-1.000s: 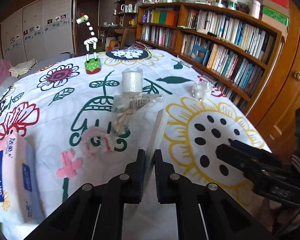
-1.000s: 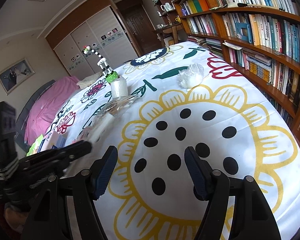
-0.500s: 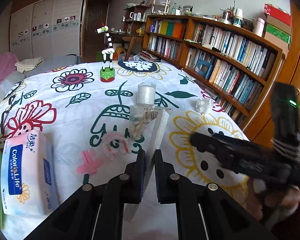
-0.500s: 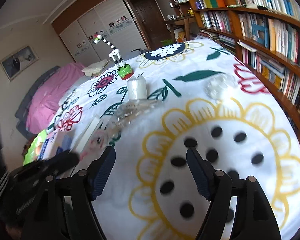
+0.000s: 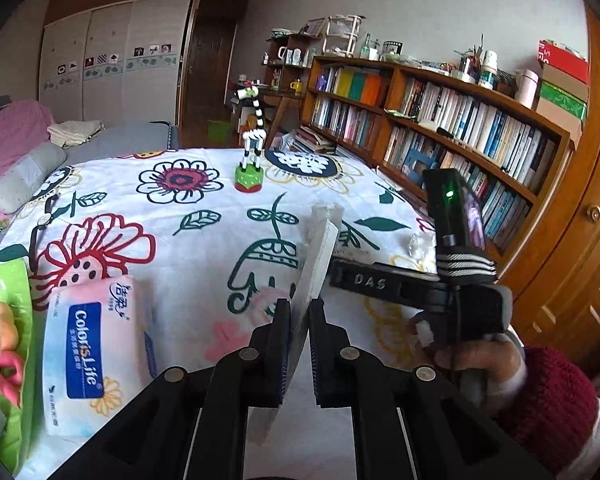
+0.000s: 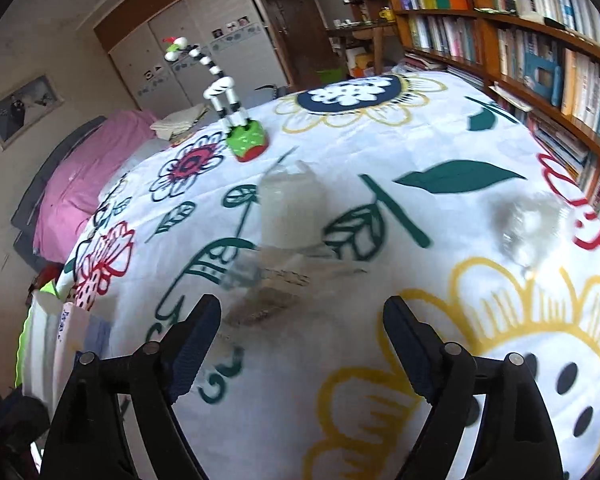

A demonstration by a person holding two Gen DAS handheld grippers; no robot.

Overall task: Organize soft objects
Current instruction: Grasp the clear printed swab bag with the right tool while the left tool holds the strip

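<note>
My left gripper (image 5: 299, 322) is shut on a flat white packet (image 5: 318, 256) held edge-up above the flowered tablecloth (image 5: 172, 224). My right gripper (image 6: 302, 316) is open and empty, hovering over a clear bag of cotton swabs (image 6: 276, 280) with a white cotton roll (image 6: 290, 210) just behind it. The right gripper's body also shows in the left wrist view (image 5: 384, 280), to the right of the packet. A crumpled clear bag (image 6: 532, 224) lies at the right.
A pink tissue pack (image 5: 94, 348) and a green bag (image 5: 4, 344) lie at the table's left edge. A zebra-striped toy on a green base (image 6: 244, 140) stands at the back. Bookshelves (image 5: 460, 128) run along the right.
The left gripper has risen and pulled back with the packet. The right gripper has swung left across the table, from the yellow flower to above the cotton swab bag.
</note>
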